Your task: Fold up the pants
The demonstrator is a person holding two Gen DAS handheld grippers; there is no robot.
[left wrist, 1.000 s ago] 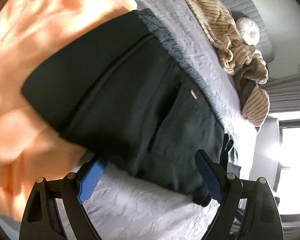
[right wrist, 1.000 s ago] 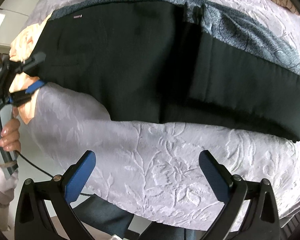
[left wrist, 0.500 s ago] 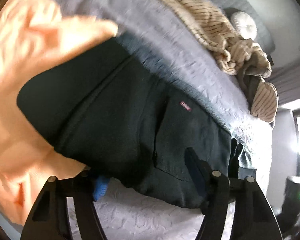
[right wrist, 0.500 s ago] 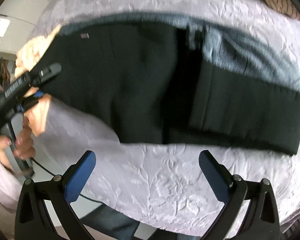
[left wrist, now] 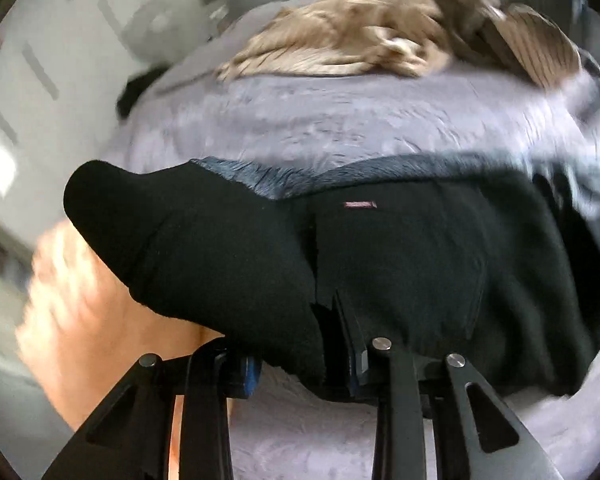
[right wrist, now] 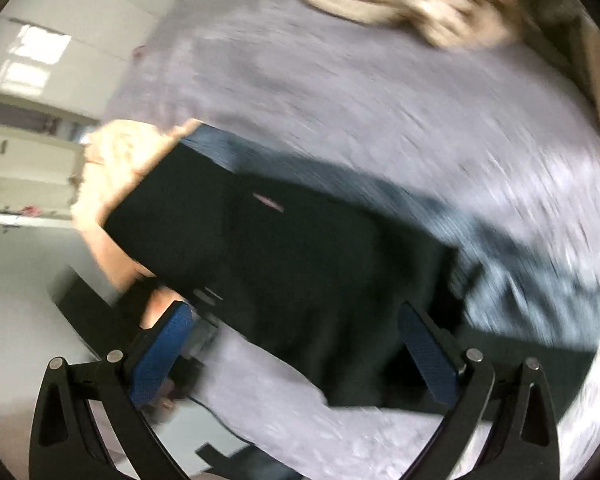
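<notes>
Black pants (left wrist: 380,264) lie folded on a pale lilac bedspread (left wrist: 360,120), with a small pink label on the back pocket. A grey-blue garment (left wrist: 260,176) sticks out behind them. My left gripper (left wrist: 304,364) is shut on the near edge of the pants, its fingers mostly hidden by the cloth. In the right wrist view the pants (right wrist: 300,264) fill the middle. My right gripper (right wrist: 296,356) is open, its blue pads either side of the pants' near edge, touching nothing that I can see.
An orange cloth (left wrist: 100,320) lies under the left end of the pants. A crumpled beige striped garment (left wrist: 380,40) lies at the far side of the bed. The bed edge and pale floor show at the left in the right wrist view (right wrist: 28,300).
My left gripper moved in and closed on the pants' near edge. My right gripper swung left and closer to the pants, staying open. Both views are now blurred by motion.
</notes>
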